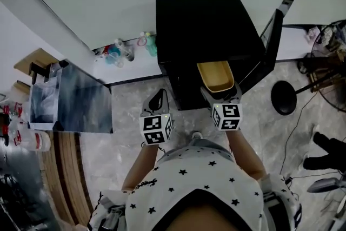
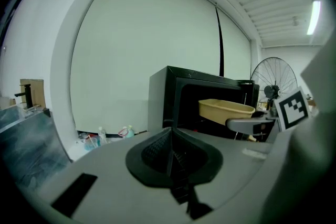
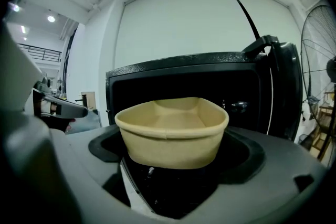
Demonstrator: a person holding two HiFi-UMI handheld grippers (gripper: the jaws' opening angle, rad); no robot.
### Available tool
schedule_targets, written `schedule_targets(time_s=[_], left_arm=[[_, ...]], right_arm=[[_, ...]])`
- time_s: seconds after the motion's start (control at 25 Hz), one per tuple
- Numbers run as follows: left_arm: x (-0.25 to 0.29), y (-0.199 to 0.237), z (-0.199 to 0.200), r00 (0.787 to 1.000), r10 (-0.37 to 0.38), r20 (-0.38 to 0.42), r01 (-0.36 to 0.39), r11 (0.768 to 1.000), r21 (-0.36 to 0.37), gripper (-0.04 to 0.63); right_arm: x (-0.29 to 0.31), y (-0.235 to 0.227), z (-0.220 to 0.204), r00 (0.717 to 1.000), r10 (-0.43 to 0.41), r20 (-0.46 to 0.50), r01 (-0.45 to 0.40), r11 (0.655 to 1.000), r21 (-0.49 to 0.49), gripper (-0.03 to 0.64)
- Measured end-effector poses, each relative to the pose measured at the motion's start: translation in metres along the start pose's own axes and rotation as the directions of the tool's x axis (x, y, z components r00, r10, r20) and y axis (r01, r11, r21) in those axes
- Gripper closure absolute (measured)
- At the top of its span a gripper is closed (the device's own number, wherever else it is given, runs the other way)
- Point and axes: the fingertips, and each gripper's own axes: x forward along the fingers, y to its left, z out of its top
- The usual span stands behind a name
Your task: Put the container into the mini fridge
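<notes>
Container [image 1: 215,76] in grip of right tool [image 1: 220,96], before open mini fridge [image 1: 205,24].

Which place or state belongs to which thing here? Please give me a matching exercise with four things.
Things:
1. container
2. left hand-held gripper
3. mini fridge
4. bottles

Places or states:
a. at the foot of the wall
b. black, door open
c. shut, holding nothing
d. tan, held in front of the fridge opening

Pairs: 1-d, 2-c, 3-b, 4-a
</notes>
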Motion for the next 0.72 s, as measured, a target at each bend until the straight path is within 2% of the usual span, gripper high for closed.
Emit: schedule_targets(time_s=[0.28, 0.72], left_arm=[[0.002, 0.007, -0.002, 0.998, 0.065, -0.002, -0.065, 0.998, -0.02, 0.581], [0.005, 0.007, -0.012, 0.992, 0.127, -0.001, -0.127, 0.99, -0.056, 0.581]], right_arm=[[0.021, -0.004, -0.006, 0.998, 0.052, -0.021, -0.052, 0.999, -0.005, 0.101], [0.042, -0.01, -0.018, 0.993, 0.105, -0.052, -0.105, 0.994, 0.005, 0.101]])
